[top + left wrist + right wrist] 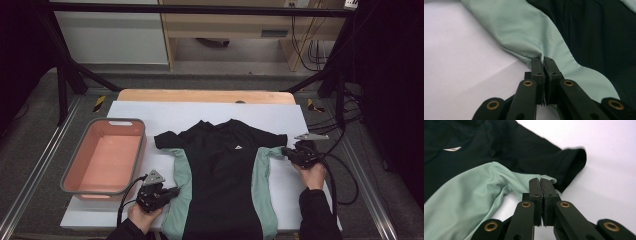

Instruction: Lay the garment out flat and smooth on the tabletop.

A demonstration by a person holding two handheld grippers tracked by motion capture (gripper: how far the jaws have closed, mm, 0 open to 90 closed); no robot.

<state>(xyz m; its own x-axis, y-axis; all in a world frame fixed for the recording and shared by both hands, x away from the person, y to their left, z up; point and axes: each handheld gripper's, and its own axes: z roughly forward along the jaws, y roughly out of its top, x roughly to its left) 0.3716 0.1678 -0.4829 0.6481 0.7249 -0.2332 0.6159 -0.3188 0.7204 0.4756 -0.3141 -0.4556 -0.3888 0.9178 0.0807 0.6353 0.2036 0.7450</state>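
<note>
Two grippers worked one garment. In the high view, a black shirt point(225, 175) with mint-green side panels lay flat on the white surface point(150, 112), collar away from the person and hem toward them, its long axis running front to back. The left gripper point(172, 191) sat at the shirt's left edge near the hem; the right gripper point(285, 151) sat farther up, at the right underarm below the sleeve. A pink basket point(76, 155) stood just left of the shirt, apart from it.

In the left gripper view, the fingers point(537, 66) were pressed together on a fold of the green panel point(524, 32), which bunched at their tips; the black body lay beyond.

In the right gripper view, the fingers point(535, 186) likewise pinched a puckered edge of green fabric point(474, 187) beside the black sleeve point(571, 162), with a small white logo point(452, 149) on the chest farther off. Both held edges lay outward of the shirt's middle, so folding would probably carry them inward.
</note>
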